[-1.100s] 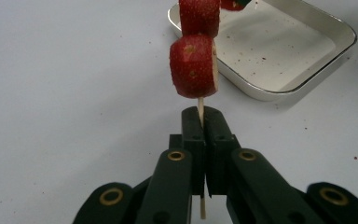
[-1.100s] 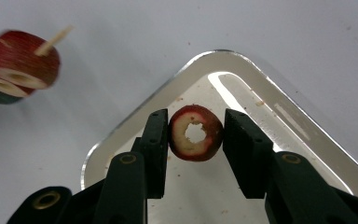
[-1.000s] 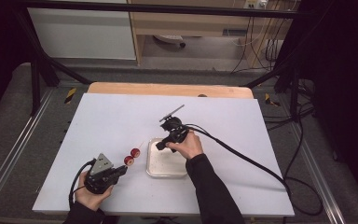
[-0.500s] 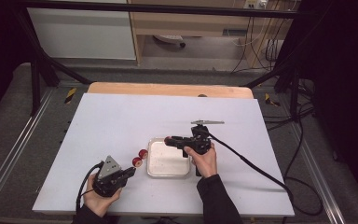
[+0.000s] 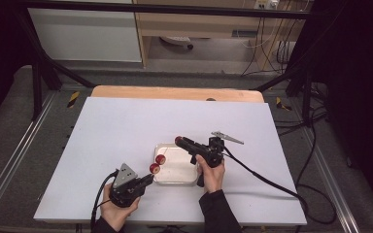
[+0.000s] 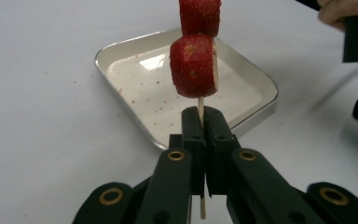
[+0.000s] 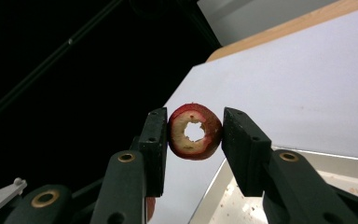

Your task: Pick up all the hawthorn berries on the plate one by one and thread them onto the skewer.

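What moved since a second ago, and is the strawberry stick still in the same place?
The right tool lifted off the tray, swung to point left, and now pinches a red fruit ring. The left tool slid right toward the tray, carrying the skewer of strawberry pieces with it. The tray and table stayed put.

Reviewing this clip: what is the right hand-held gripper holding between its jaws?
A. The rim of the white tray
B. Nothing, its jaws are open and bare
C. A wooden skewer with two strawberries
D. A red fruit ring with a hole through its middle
D. In the right gripper view, the right hand-held gripper has its jaws pressed on either side of a red fruit ring with a hole through its middle.
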Demonstrator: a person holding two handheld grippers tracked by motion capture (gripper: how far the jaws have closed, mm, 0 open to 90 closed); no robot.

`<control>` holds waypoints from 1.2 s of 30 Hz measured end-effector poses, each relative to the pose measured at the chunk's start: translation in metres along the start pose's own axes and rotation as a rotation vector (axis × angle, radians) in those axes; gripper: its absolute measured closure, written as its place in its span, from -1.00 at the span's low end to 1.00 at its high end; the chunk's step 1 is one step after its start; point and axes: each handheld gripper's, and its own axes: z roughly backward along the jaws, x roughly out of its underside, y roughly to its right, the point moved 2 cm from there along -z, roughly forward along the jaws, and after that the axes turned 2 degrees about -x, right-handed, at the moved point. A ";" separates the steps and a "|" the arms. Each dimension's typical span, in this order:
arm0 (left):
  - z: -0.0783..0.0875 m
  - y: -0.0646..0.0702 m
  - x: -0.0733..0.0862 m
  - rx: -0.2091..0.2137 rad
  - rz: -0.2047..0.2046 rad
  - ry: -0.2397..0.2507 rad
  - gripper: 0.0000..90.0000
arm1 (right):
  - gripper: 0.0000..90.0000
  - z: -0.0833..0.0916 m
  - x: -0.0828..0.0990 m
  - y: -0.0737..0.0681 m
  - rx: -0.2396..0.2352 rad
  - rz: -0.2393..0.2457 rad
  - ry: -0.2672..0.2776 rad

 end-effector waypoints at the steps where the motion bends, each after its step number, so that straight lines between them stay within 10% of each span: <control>1: -0.001 0.003 -0.002 0.003 0.003 0.005 0.96 | 0.38 0.000 0.001 -0.001 -0.003 -0.005 0.018; 16: -0.015 0.016 -0.012 -0.002 0.048 0.042 0.96 | 0.38 -0.001 0.003 -0.005 -0.058 -0.052 0.208; 36: -0.018 0.016 -0.011 -0.020 0.039 0.049 0.96 | 0.38 -0.003 0.005 -0.004 -0.087 -0.092 0.216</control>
